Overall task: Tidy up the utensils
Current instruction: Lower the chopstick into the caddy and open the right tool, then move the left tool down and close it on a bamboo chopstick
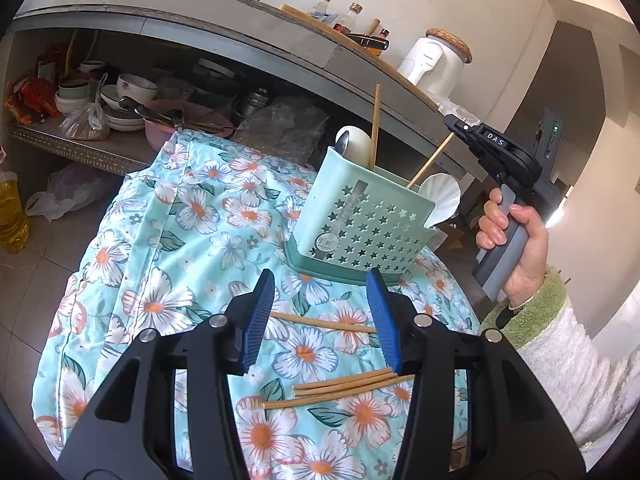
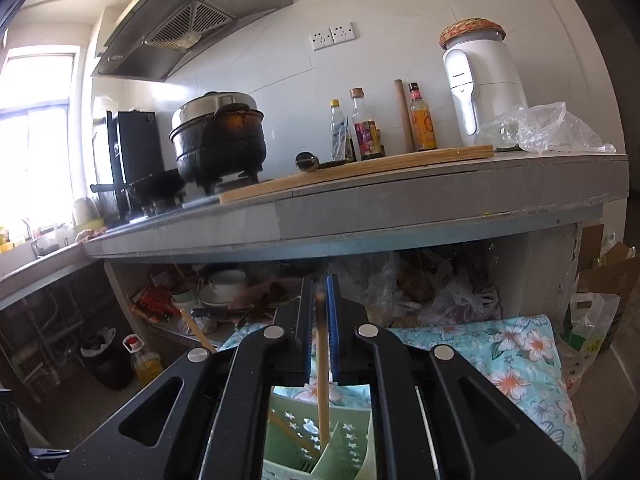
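A mint-green holder (image 1: 362, 228) with star holes stands on a floral cloth (image 1: 192, 216) and holds white spoons (image 1: 354, 142) and upright chopsticks (image 1: 375, 128). My left gripper (image 1: 322, 280) is open just in front of the holder, above a single chopstick (image 1: 320, 322) lying crosswise; several more chopsticks (image 1: 344, 387) lie nearer. My right gripper (image 2: 320, 280), also seen from the left wrist (image 1: 454, 122), hovers over the holder (image 2: 348, 440). A chopstick (image 2: 322, 368) stands between its slightly parted jaws, lower end inside the holder, top blurred.
A grey counter (image 2: 400, 208) runs behind with a black pot (image 2: 220, 140), bottles (image 2: 364, 128), a cutting board (image 2: 360, 168) and a white appliance (image 2: 480, 88). Bowls (image 1: 132, 88) and bags crowd the shelf below. An oil bottle (image 1: 10, 216) stands on the floor at left.
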Demonstrator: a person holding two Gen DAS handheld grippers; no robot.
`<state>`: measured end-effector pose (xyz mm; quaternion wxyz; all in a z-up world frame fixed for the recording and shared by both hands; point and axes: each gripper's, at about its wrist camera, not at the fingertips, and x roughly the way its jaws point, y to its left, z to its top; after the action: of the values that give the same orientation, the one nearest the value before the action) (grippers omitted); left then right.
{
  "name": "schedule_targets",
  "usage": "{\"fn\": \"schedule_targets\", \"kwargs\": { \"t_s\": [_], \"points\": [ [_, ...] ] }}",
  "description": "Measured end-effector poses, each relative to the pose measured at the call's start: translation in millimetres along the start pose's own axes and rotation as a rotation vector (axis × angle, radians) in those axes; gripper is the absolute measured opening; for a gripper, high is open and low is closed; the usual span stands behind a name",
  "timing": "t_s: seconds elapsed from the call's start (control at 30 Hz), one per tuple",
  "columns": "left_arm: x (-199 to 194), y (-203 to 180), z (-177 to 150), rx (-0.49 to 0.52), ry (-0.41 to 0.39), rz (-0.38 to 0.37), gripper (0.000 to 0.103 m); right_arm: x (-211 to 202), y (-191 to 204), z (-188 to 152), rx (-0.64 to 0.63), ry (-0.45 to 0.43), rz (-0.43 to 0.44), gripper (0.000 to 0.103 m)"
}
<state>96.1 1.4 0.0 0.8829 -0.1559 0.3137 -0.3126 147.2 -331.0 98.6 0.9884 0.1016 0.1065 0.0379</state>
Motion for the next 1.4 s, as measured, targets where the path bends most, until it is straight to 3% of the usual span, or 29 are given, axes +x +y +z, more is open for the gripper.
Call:
{"fn": "schedule_targets", "kwargs": {
  "t_s": [0.03, 0.13, 0.5, 0.67, 1.0, 1.27, 1.4],
  "points": [
    [1, 0, 1, -0.001, 0.001, -0.001, 0.045, -6, -2, 1, 0.006, -0.006, 0.001, 0.039],
    [3, 0, 0, -0.006, 0.006, -0.005, 0.045, -26, -9, 6, 0.024, -0.034, 0.009, 0.046],
    [7, 3, -4, -0.007, 0.025, 0.007, 0.045, -110, -20, 7, 0.051, -0.112, 0.05, 0.052],
    [10, 5, -6, -0.006, 0.04, 0.017, 0.045, -131, -16, -15, 0.037, -0.051, 0.054, 0.052],
    [17, -2, -25, 0.03, 0.129, -0.001, 0.045, -129, -18, -100, 0.136, 0.2, 0.044, 0.052],
    [20, 4, -67, -0.122, 0.303, -0.101, 0.043, -126, -27, -145, 0.227, 0.323, 0.027, 0.052],
    [30, 21, -89, -0.341, 0.355, -0.142, 0.043, -125, -30, -150, 0.254, 0.328, 0.032, 0.052]
  ]
}}
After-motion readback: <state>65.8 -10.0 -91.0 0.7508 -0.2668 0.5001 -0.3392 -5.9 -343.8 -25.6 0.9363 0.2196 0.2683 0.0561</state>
